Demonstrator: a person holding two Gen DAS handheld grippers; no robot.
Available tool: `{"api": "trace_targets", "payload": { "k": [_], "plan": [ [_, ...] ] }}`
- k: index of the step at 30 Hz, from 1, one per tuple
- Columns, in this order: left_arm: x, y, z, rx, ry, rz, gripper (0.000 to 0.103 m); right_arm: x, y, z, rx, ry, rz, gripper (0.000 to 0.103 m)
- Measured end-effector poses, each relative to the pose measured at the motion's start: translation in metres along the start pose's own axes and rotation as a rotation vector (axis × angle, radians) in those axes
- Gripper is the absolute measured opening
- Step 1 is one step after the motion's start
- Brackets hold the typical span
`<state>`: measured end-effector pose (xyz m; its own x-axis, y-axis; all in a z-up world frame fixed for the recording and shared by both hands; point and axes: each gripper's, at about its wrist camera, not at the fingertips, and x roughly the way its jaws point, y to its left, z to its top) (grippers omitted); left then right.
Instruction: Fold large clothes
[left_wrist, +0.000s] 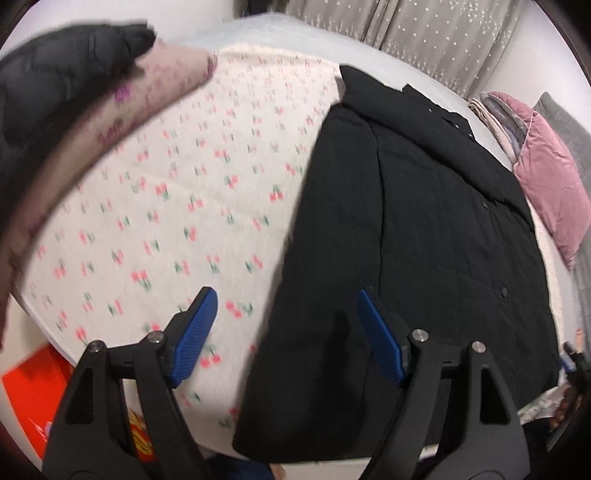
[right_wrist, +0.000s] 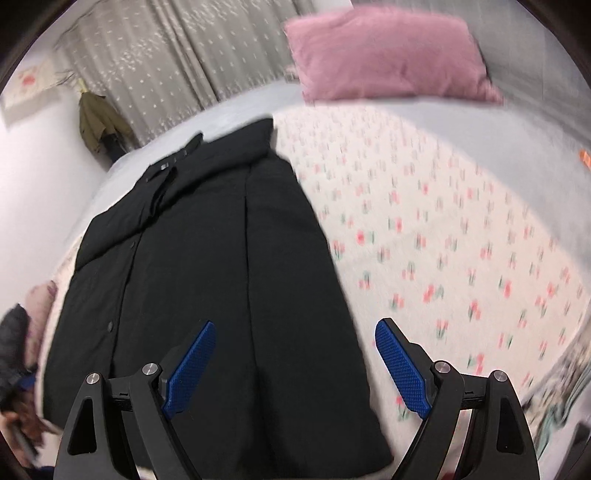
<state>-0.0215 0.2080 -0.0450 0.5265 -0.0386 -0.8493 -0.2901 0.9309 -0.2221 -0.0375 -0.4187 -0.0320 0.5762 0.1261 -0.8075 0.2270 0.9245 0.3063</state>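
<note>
**Ana:** Blue pads up close on both cameras. Left claw (left_wrist: 286, 306) has its fingers spread wide with nothing between them, hanging above the bed right at the edge of the black coat (left_wrist: 424, 229).

**Ben:** Same on the other side. Right claw (right_wrist: 295, 341) is wide apart and holding nothing, its left pad over the coat's lower part, its right pad over the cherry-print blanket (right_wrist: 443, 240).

**Ana:** And the coat itself?

**Ben:** Laid out flat on that blanket on the bed, collar end far from both cameras, hem nearest. A row of dark snaps runs down the front, and one side panel looks turned in along a straight lengthwise crease.

**Ana:** From the left wrist the blanket (left_wrist: 177, 192) fills the left half, with a blurred pinkish patterned cloth (left_wrist: 122, 110) and something black at the top left corner; too smeared to name.

**Ben:** Pink pillow (left_wrist: 554, 184) sits just past the coat's right edge there; in the right view the pillow (right_wrist: 388, 51) lies at the head of the bed, well apart from the coat (right_wrist: 207, 277).

**Ana:** Grey star-dotted curtains (right_wrist: 166, 62) behind, an olive jacket (right_wrist: 99, 122) hanging by the wall, and something orange (left_wrist: 33, 387) low beside the bed.
</note>
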Motion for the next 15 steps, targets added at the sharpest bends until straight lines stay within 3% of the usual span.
{"api": "trace_targets", "payload": {
  "k": [3, 6, 9, 15],
  "plan": [
    [0.005, 0.009, -0.009, -0.052, 0.035, -0.043, 0.075, 0.007, -0.014, -0.008, 0.062, 0.07, 0.018, 0.089],
    [0.011, 0.01, -0.017, -0.074, 0.063, -0.07, 0.058, 0.007, -0.024, -0.018, 0.11, 0.097, 0.06, 0.086],
    [0.015, 0.006, -0.024, -0.078, 0.088, -0.112, 0.051, 0.008, -0.025, -0.026, 0.128, 0.119, 0.117, 0.075],
    [0.016, 0.002, -0.031, -0.063, 0.076, -0.105, 0.035, 0.01, -0.027, -0.036, 0.158, 0.114, 0.099, 0.061]
  ]
}}
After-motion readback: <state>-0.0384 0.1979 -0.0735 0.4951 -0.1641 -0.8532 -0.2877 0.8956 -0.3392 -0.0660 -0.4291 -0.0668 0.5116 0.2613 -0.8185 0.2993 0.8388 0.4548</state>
